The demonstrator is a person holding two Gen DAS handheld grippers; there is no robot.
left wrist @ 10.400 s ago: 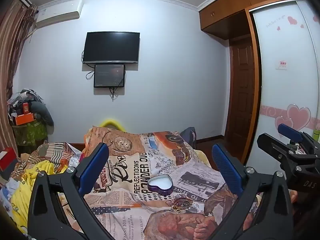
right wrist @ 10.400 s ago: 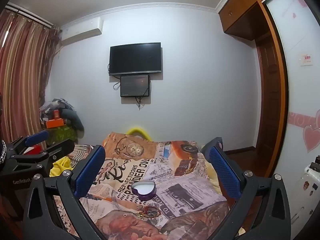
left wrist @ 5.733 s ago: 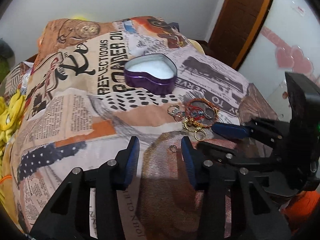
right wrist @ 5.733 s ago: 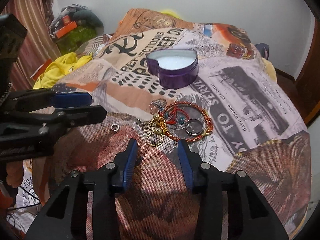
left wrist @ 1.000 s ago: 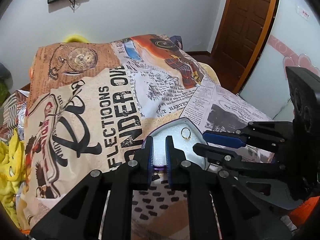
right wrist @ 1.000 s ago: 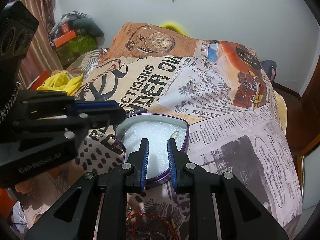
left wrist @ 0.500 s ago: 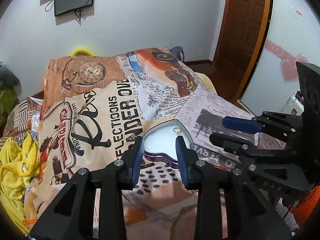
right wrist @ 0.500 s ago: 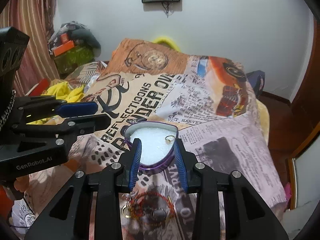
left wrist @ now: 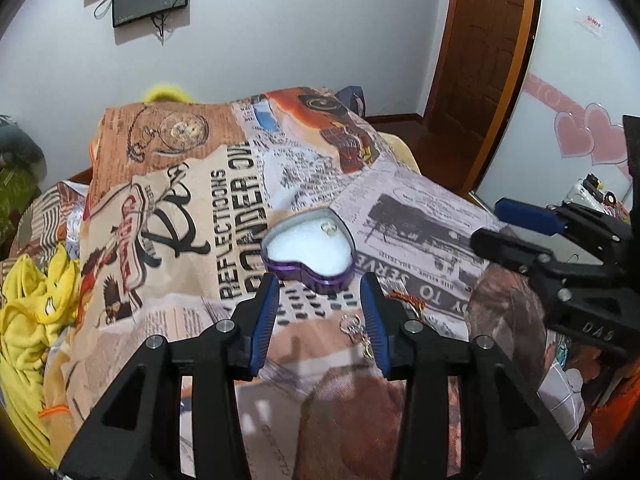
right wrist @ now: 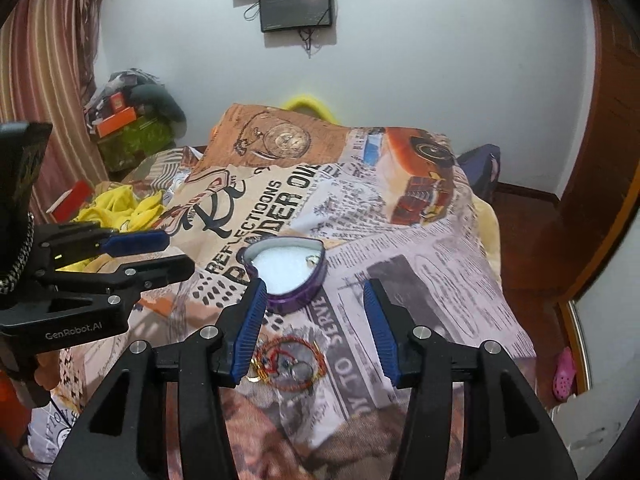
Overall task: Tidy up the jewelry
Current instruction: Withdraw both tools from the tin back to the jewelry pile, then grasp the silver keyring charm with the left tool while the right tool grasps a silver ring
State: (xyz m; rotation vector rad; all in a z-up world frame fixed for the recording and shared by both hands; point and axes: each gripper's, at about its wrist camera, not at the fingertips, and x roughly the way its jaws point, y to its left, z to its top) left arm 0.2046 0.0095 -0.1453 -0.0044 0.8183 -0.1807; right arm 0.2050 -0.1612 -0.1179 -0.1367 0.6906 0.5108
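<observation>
A purple heart-shaped tin (left wrist: 308, 250) with white foam lies on the printed bedspread; a small gold ring (left wrist: 329, 227) rests in it. It also shows in the right wrist view (right wrist: 286, 276), ring (right wrist: 313, 260) at its right side. A pile of bangles and rings (right wrist: 288, 364) lies nearer me, partly seen in the left wrist view (left wrist: 356, 326). My left gripper (left wrist: 318, 312) is open and empty, just short of the tin. My right gripper (right wrist: 314, 320) is open and empty above the pile.
The bedspread (left wrist: 200, 200) covers a bed. Yellow clothes (left wrist: 28, 304) lie at its left. A wooden door (left wrist: 484, 52) and a heart-decorated wardrobe panel (left wrist: 576, 140) stand on the right. A pink shoe (right wrist: 564, 372) lies on the floor.
Both grippers have opened wider and drawn back and up from the tin. The gold ring stays in the tin.
</observation>
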